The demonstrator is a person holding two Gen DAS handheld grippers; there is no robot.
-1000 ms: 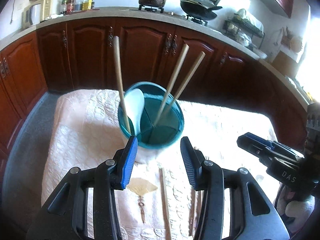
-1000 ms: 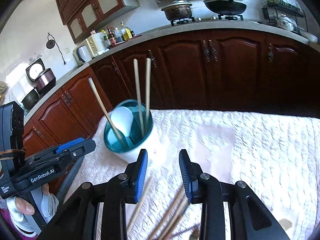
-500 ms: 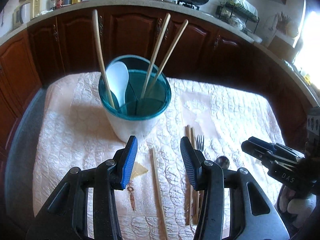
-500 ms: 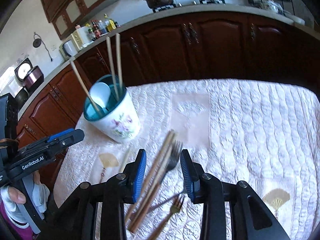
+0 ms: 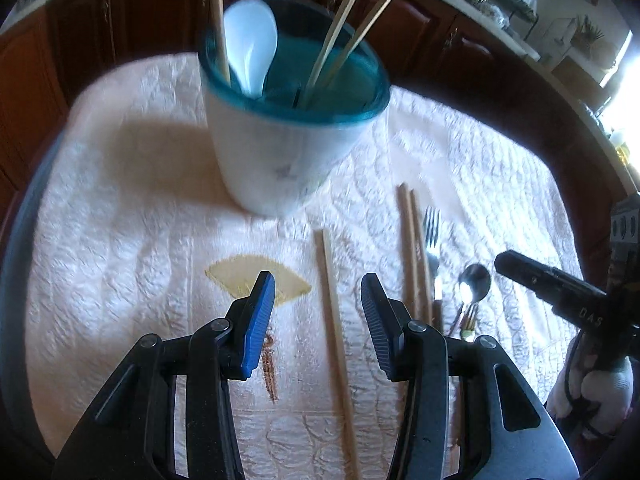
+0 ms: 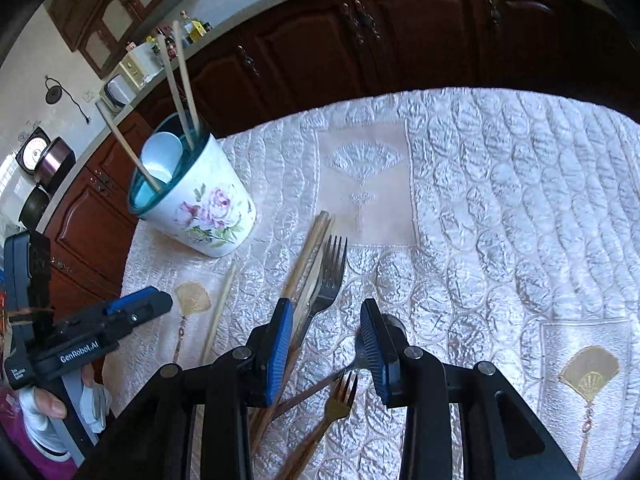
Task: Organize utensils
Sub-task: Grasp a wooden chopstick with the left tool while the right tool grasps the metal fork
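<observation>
A white floral holder (image 5: 280, 160) (image 6: 208, 208) with a teal rim stands on the quilted cloth, with a white spoon (image 5: 252, 48) and three chopsticks in it. On the cloth in front of it lie a single chopstick (image 5: 332, 320) (image 6: 218, 312), a darker chopstick pair (image 5: 416, 248) (image 6: 308, 256), a steel fork (image 5: 432, 240) (image 6: 330, 276), a steel spoon (image 5: 474, 280) and a small gold fork (image 6: 340, 400). My left gripper (image 5: 318, 296) hangs open just above the single chopstick. My right gripper (image 6: 326, 332) is open over the steel fork's handle, holding nothing.
The cloth-covered table (image 6: 500, 200) ends near dark wooden cabinets (image 6: 360, 40) under a counter. Each gripper shows in the other's view, the right one (image 5: 560, 292) at the right edge and the left one (image 6: 120, 312) at the lower left with a gloved hand.
Both grippers have sunk toward the table and tipped downward. The loose chopsticks, forks and spoon have come into view under them. Jaw gaps look unchanged.
</observation>
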